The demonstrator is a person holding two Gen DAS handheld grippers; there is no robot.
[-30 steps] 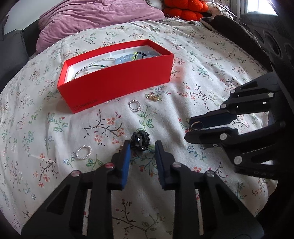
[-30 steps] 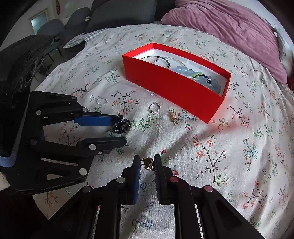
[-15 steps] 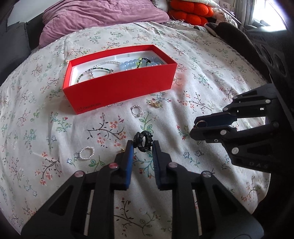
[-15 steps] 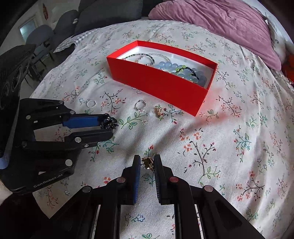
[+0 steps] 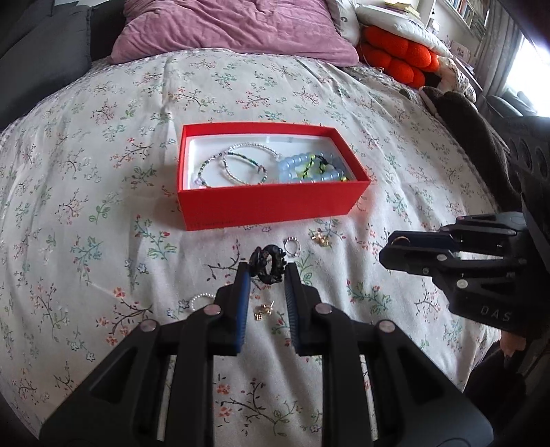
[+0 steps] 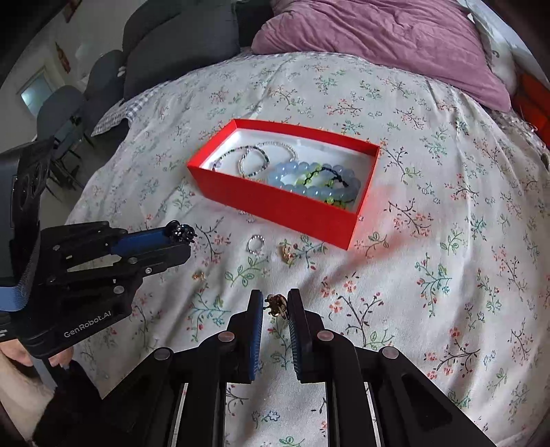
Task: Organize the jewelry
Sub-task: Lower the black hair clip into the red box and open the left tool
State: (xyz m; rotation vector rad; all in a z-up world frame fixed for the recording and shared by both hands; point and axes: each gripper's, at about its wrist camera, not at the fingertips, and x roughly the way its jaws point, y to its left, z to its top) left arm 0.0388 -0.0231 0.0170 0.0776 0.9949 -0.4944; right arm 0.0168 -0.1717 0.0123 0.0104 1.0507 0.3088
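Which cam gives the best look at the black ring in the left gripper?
Left wrist. The black ring sits face-on, pinched between the left gripper pads, its hole and studded rim visible. The right wrist view shows the black ring only side-on and small at the fingertips.

You are working over a bed with a flowered cover [image 5: 103, 178]. On it lie a red box [image 5: 271, 203], a silver bead ring [image 5: 292, 247], a gold charm [image 5: 321, 239], a gold earring [image 5: 264, 309], a pearl ring [image 5: 201, 299] and a purple pillow [image 5: 233, 27].
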